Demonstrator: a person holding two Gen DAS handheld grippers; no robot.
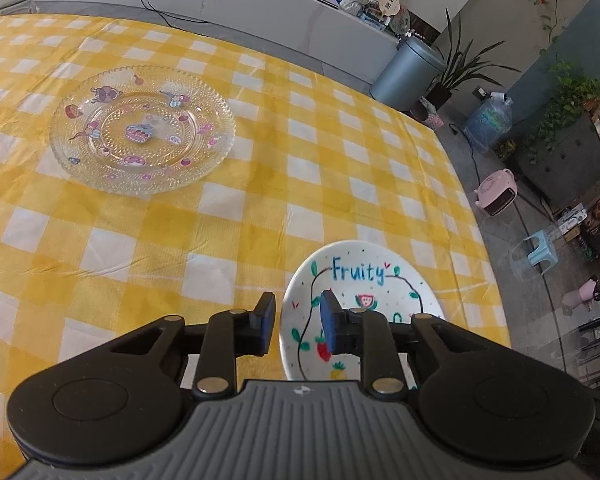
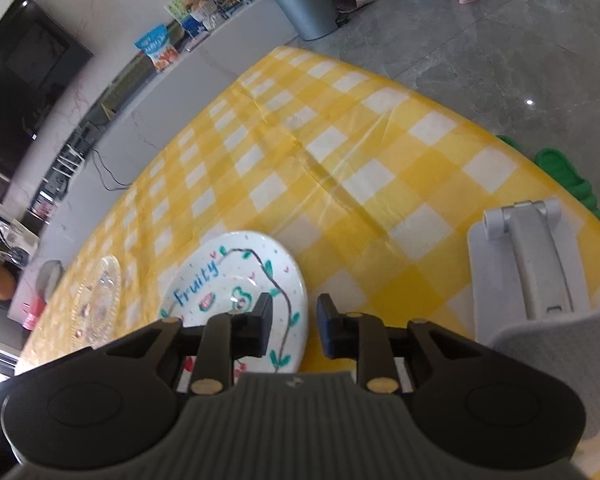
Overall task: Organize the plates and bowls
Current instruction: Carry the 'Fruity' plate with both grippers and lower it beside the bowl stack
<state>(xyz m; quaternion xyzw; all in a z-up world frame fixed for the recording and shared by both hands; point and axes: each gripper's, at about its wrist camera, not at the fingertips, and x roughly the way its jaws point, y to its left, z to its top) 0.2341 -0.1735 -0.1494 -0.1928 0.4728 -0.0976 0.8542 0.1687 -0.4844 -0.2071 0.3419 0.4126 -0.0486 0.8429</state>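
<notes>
Checked tablecloth (image 1: 260, 200); glass plate (image 1: 142, 130) empty.

"fruity" stands in blue letters on the white plate (image 1: 364, 280); the shelf packets' print seems too blurred to read.

Both views are bright with soft, even daylight; shadows on the yellow-and-white checked tablecloth (image 1: 260, 184) are faint. The glossy grey stone floor (image 2: 500, 60) carries a small white glare spot. Fisheye distortion bends the table's edges and darkens the corners. The clear patterned glass plate (image 1: 142, 128) is sharp in the left view, blurred at the right view's edge.
</notes>
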